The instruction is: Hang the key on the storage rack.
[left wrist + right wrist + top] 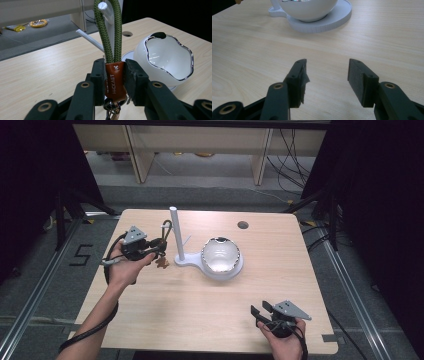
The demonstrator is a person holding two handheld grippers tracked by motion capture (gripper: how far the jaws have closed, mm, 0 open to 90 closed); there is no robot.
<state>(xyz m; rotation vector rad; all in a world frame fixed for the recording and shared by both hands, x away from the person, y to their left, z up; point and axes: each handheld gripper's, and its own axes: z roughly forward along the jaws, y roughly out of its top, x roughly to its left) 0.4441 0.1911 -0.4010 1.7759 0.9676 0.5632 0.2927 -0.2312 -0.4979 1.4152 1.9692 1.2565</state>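
The pale wooden tabletop [200, 305] carries little: a white stand [186, 259] whose flat base runs under a white bowl [221, 254] with a wavy silvery rim, sitting a little right of the middle. From the left end of that base a slim white post [175, 232] rises upright, with a thin peg sticking out sideways from it. A small round hole [243, 225] sits in the tabletop toward the far right. Beyond the far edge there are pale furniture legs and loose cables on the grey floor.

The left tongs [114, 82] are held above the tabletop just left of the post, pressed together on the brown leather tab of a keychain strap [114, 80]. Its olive braided loop [108, 30] stands straight up from the jaws, and in the left gripper view the post's top peeks through the loop; whether cord and post touch I cannot tell. Metal rings hang below the tab. The bowl stands just right of it, beyond the post.

The right tongs [327, 80] sit low at the near right corner, jaws spread wide with bare wood between them, pointing toward the bowl and well apart from it.
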